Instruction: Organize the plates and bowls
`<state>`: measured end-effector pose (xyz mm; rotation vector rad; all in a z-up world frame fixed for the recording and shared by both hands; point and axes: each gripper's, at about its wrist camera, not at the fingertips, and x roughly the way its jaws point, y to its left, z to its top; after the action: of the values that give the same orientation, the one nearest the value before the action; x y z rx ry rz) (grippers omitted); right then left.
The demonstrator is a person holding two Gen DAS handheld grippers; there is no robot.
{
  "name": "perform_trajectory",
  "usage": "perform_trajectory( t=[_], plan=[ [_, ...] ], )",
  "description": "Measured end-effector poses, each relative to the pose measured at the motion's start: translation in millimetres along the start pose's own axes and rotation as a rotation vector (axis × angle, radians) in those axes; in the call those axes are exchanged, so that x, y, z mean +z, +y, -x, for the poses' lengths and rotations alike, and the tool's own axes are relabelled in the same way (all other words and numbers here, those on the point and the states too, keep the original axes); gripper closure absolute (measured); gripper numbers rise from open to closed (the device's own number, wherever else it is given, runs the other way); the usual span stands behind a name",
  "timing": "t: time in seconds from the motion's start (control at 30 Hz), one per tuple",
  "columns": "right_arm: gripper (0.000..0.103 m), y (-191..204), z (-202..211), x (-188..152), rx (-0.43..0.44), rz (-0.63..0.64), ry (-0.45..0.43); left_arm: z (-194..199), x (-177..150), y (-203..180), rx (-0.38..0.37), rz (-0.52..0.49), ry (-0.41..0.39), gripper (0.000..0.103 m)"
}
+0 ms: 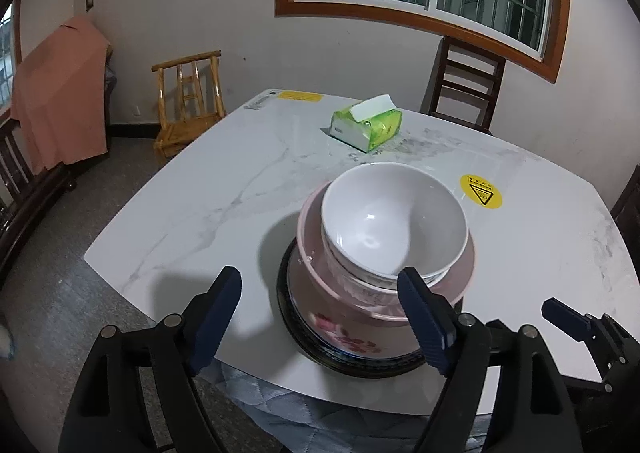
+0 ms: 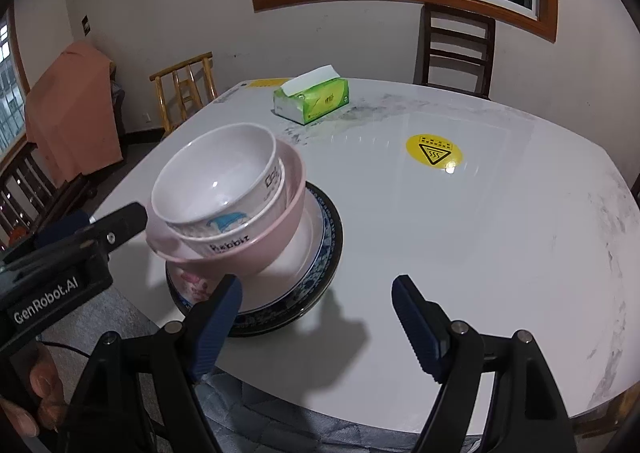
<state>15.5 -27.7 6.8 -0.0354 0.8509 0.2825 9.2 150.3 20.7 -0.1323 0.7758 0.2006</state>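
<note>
One stack stands near the front edge of the marble table [image 1: 208, 213]. A dark blue-patterned plate [image 2: 324, 253] is at the bottom, a floral plate [image 1: 344, 337] on it, then a pink bowl [image 2: 292, 213], then white bowls [image 1: 394, 221] nested inside, also seen in the right wrist view [image 2: 216, 181]. My left gripper [image 1: 320, 317] is open and empty, its fingers just short of the stack's left front. My right gripper [image 2: 316, 317] is open and empty, to the right of the stack. The right gripper's finger [image 1: 568, 313] shows in the left view.
A green tissue pack [image 1: 366, 123] lies at the table's far side, with a yellow warning sticker [image 2: 434, 151] to the right of the stack. Dark wooden chairs [image 2: 456, 49] stand behind the table and a bamboo chair [image 1: 188, 101] at far left.
</note>
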Motion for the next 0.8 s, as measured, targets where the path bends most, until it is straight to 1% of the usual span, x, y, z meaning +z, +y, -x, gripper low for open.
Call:
perform_trajectory(
  t=[0.17,0.27,0.47,0.8],
  plan=[
    [0.023,6.7,0.4,-4.6,-0.015,0.025,-0.006,-3.8,-4.1,0.9,0.020,-0.018,0.010,0.025],
    [0.023,6.7,1.7,-6.5,-0.023,0.021,-0.017,-1.8,-4.0,-1.8,0.019,-0.024,0.008,0.025],
    [0.023,0.6,-1.9,-10.0,-0.029,0.011,-0.005,-5.2,-7.8,-8.3,0.022,-0.045,0.025,0.025],
    [0.023,-0.8,-2.0,-9.6,-0.034,0.016,-0.008,-10.3,-11.6,-8.8,0.027,-0.046,0.051,0.025]
  ],
)
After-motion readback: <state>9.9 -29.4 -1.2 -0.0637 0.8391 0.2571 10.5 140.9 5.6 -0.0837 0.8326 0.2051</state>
